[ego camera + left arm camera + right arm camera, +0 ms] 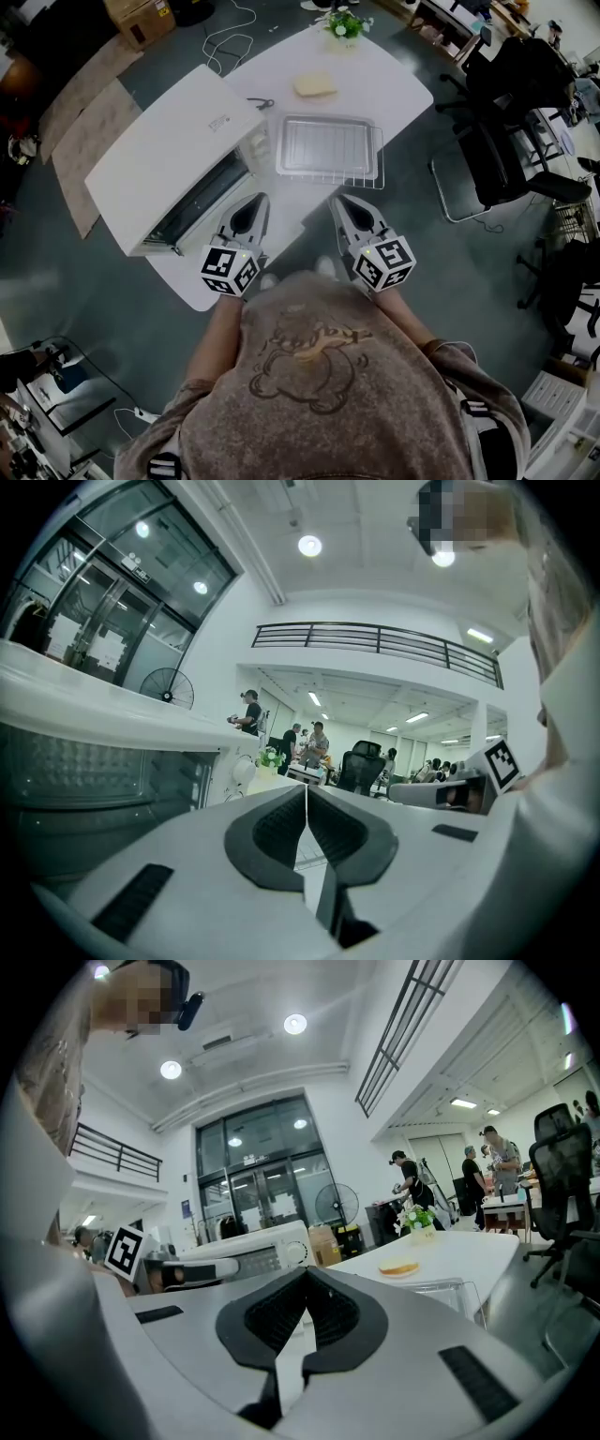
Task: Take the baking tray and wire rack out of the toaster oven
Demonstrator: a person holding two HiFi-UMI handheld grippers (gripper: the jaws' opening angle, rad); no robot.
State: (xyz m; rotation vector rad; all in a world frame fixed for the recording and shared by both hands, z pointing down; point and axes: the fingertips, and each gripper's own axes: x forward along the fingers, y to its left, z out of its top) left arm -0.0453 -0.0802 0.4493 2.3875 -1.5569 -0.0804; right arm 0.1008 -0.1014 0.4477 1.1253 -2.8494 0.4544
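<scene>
Head view shows the task's things already outside: the shiny rectangular metal baking tray lies flat on the white curved table, just ahead of both pairs of tongs and between their lines of aim. The thin wire rack shows under it as bars along its right and near edges. The tray seems to sit on the rack, probably so the two rest as one stack clear of the oven. The boxy white toaster oven stands ahead and to the left of the left gripper, its dark front window turned toward that gripper; whether its door is open cannot be told. In the left gripper view the jaws of the left gripper meet tip to tip with nothing between them. The right gripper is the same in its own view, pressed together and empty. Both point nearly level over the near table edge, side by side, which reads as a resting pose, since nothing seems left to lift. Farther ahead, beyond the tray, lie a tan slice of bread and a small green potted plant, both well apart from the tongs.
</scene>
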